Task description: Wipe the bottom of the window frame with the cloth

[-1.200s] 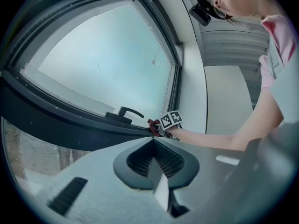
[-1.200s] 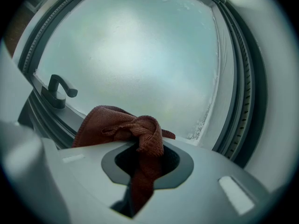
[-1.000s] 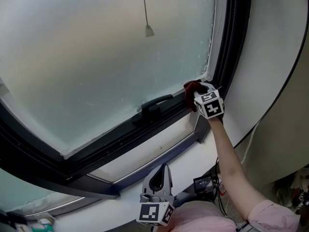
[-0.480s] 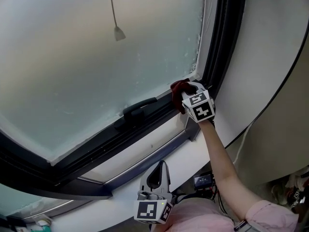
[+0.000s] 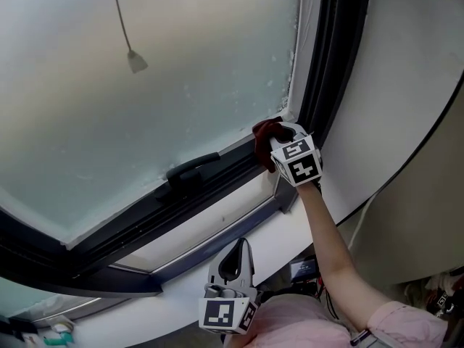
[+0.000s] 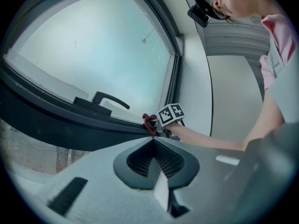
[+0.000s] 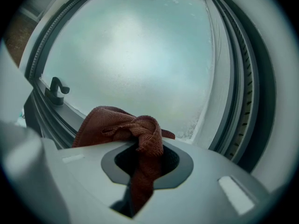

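A dark red cloth (image 5: 267,138) is pinched in my right gripper (image 5: 277,145) and pressed against the bottom of the window frame (image 5: 217,174) at its right-hand corner. In the right gripper view the cloth (image 7: 135,139) bunches out of the shut jaws in front of the frosted pane. My left gripper (image 5: 233,267) hangs low near the person's body, away from the window, jaws shut with nothing between them (image 6: 154,160). From there the cloth (image 6: 149,123) shows small at the frame's corner.
A black window handle (image 5: 192,170) sits on the bottom frame, left of the cloth. A blind cord with a weight (image 5: 136,61) hangs before the frosted glass (image 5: 145,85). The white sill (image 5: 217,227) runs below; a curved white wall (image 5: 391,107) lies to the right.
The view has shifted, so handle and cord weight appear further left. The right gripper stays with the cloth at the frame's right corner. The left gripper stays low.
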Demonstrator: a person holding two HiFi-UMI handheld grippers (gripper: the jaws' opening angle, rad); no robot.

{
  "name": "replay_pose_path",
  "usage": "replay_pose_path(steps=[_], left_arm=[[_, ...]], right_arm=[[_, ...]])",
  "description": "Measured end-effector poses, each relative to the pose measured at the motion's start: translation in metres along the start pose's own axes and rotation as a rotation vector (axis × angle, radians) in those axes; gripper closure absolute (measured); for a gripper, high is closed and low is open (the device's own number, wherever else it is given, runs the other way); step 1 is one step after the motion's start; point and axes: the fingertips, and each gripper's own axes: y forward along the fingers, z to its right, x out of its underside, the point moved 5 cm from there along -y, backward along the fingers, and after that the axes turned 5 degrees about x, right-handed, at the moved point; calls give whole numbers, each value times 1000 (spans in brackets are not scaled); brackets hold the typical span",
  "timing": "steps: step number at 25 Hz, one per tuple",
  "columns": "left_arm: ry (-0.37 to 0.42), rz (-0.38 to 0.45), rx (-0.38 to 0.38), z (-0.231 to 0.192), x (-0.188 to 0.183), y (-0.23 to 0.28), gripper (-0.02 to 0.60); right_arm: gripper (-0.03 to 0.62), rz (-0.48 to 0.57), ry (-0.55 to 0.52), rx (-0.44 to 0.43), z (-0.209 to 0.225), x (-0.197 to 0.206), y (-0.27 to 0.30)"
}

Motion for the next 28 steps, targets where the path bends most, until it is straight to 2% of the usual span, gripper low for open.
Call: replay_pose_path(steps=[16, 20, 25, 28], left_arm=[[37, 13, -70, 25, 11, 36, 584], [22, 70, -82, 31, 6, 43, 584], [43, 15, -99, 31, 15, 40, 584], [32, 63, -110, 35, 11, 42, 584]], right_arm=[[540, -63, -22, -67, 28, 4, 15], [540, -71, -32, -78, 32, 4, 18], [540, -73, -29, -86, 34, 4, 21], [540, -73, -29, -87, 34, 4, 21]])
